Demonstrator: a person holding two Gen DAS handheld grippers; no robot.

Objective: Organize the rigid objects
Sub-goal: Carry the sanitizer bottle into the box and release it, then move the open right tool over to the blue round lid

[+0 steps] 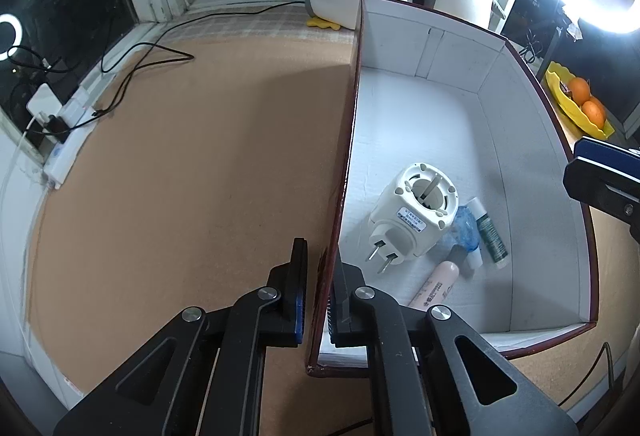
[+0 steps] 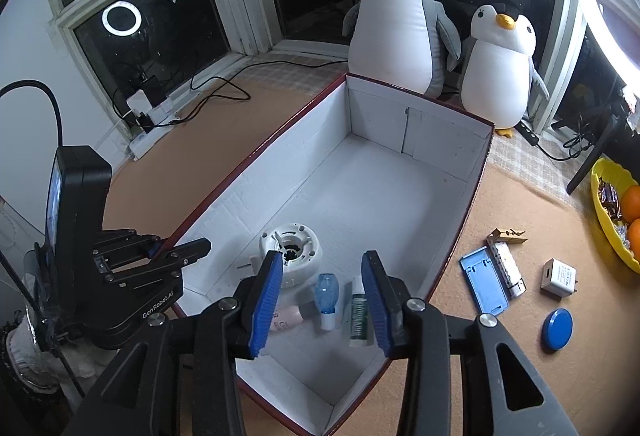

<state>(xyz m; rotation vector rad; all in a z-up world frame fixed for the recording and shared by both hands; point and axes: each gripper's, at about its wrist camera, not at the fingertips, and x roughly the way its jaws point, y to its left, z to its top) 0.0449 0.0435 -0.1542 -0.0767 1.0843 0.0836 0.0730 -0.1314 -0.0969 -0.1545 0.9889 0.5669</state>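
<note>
Box (image 2: 404, 124) wall is being pinched by the left gripper (image 1: 320, 292), closed on its rim, steadying it. Right gripper (image 2: 320, 296) is hanging partly open and empty over the green tube (image 2: 359, 312), beside the plug (image 2: 291, 250) and bottle (image 2: 327, 294) inside. Risk: items still lying outside, like the charger (image 2: 559, 278) and blue lid (image 2: 557, 329), are needing a reach that could be bumping the wall and dragging the box against the left grip.

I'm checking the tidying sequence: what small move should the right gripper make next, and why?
Probably swing the right gripper, open and empty above the box, toward the white charger on the mat. The plug adapter and green tube already lie inside, and the left gripper is clamped on the box wall, steadying it.
</note>
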